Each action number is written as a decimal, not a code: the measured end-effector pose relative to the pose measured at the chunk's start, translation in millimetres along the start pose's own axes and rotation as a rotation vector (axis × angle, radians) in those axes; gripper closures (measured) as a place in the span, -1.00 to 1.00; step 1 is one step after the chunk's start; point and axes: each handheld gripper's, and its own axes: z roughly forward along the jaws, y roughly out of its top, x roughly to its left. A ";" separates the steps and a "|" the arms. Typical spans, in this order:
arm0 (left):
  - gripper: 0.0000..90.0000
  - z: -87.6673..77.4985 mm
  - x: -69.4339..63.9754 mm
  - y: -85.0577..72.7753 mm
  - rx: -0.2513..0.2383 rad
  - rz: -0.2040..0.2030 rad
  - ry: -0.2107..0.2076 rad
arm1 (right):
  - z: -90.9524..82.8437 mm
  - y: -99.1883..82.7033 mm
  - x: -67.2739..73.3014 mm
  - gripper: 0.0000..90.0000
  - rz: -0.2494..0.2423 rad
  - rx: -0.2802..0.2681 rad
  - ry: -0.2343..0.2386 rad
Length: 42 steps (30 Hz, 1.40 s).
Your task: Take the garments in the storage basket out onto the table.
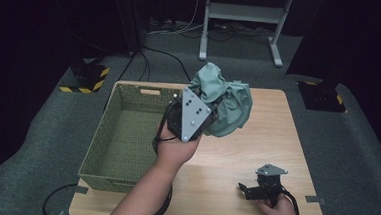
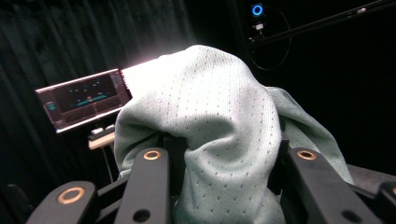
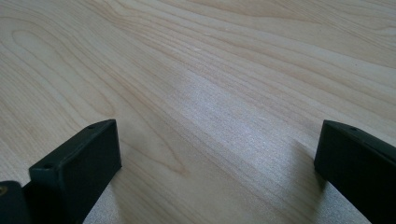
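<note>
1. The counter is a pale wood top set on grey carpet; its right half and near strip are bare, and its far edge runs just behind the raised cloth.
2. A green woven basket sits on the counter's left part, its near-left corner at the counter's edge. It is open-topped with a handle slot in the far wall, and nothing can be seen lying inside.
3. The pale green cloth is bunched into a lump and held up in the air, above the counter and just right of the basket's far right corner. In the left gripper view the cloth is dotted with small holes and bulges up between the two fingers.
4. The left gripper is raised, fingers clenched on the cloth; its grey three-cornered plate faces up.
5. The right gripper rests low on the counter near the front right, well apart from cloth and basket. In its own view the fingers are spread wide, released, with bare wood grain between them.
6. Beyond the counter: a white metal stand with loose cables by its feet, and yellow-and-black striped bases to either side.
7. A lit screen glows in the left gripper view; its writing is too small to read.
</note>
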 end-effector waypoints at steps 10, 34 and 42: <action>0.44 17.3 -28.6 -7.1 0.000 -0.020 -0.061 | -0.1 0.1 0.0 -1.00 0.001 0.000 0.001; 0.44 54.5 -58.0 -57.3 0.121 -0.049 -0.099 | -0.3 0.0 -0.2 -1.00 0.004 0.001 0.005; 0.44 64.1 -61.9 -75.4 0.169 -0.069 -0.098 | -0.3 0.0 -0.4 -1.00 0.005 0.000 0.007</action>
